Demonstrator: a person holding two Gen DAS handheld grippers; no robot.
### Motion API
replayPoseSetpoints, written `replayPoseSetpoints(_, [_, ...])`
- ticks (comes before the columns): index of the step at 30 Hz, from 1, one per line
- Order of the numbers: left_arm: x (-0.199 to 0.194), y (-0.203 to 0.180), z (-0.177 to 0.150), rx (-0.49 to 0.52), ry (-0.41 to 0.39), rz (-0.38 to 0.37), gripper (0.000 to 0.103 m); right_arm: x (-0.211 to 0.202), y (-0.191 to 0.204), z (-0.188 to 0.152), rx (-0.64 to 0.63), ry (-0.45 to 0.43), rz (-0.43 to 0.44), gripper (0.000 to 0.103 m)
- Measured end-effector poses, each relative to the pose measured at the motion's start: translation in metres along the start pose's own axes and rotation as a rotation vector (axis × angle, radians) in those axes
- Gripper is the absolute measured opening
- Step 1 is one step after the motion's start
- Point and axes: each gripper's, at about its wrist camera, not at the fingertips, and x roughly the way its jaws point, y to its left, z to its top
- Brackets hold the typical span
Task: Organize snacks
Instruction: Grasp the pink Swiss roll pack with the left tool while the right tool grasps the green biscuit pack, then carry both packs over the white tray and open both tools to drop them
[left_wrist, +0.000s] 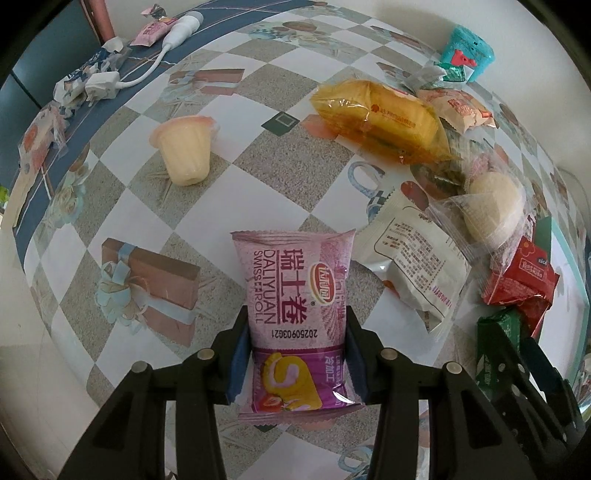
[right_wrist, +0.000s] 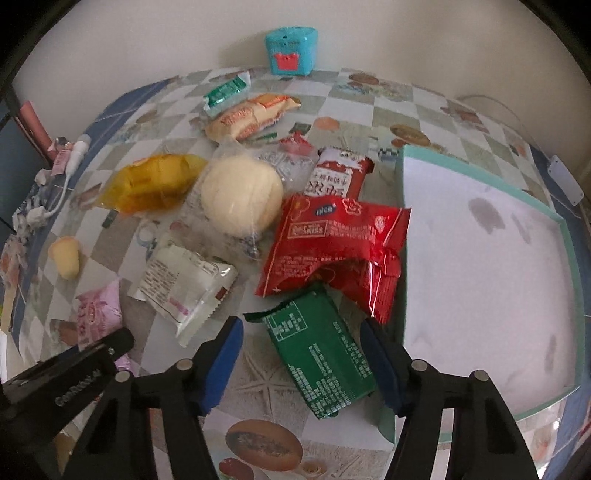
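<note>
The left hand-held gripper (left_wrist: 297, 347) is clamped on a pink swiss roll pack (left_wrist: 291, 295), its blue pads pressed against the pack's two long sides. The pack's glossy film is crimped with zigzag ends; its lower end sits down between the fingers, and from this view I cannot tell whether it touches the bench (left_wrist: 258, 177).

The right hand-held gripper (right_wrist: 301, 354) stands half wide around a green pack (right_wrist: 325, 354), a flat rectangular foil bar lying at a slant. Its right corner is just at the right pad; the left pad stands clear of it, so no grip shows. The bar's top edge slips under a crinkled red pack (right_wrist: 332, 240), which hides part of it.

Just right of these is a shallow box (right_wrist: 487, 280) with mint walls and a white floor; its near and right edges are cut off by the picture's rim.

The heap behind overlaps heavily: a round pale bun (right_wrist: 240, 195) in clear film, a yellow cake pack (right_wrist: 155, 184), a white pack (right_wrist: 184, 284) with small print too blurred to read, a second red pack (right_wrist: 338, 173) partly buried, and an orange-white pack (right_wrist: 251, 114).

A ribbed jelly cup (left_wrist: 184, 147) lies on its side, apart from the heap. A turquoise box (right_wrist: 291, 51) stands at the wall.

The bench wears a smooth checked cloth.
</note>
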Motion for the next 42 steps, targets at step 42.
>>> replayPoseSetpoints(42, [-0.079,-0.035,0.018,0.004,-0.153,-0.134,0.042,-0.061,-0.045,0.032,0.263,-0.139,0.079,0.044])
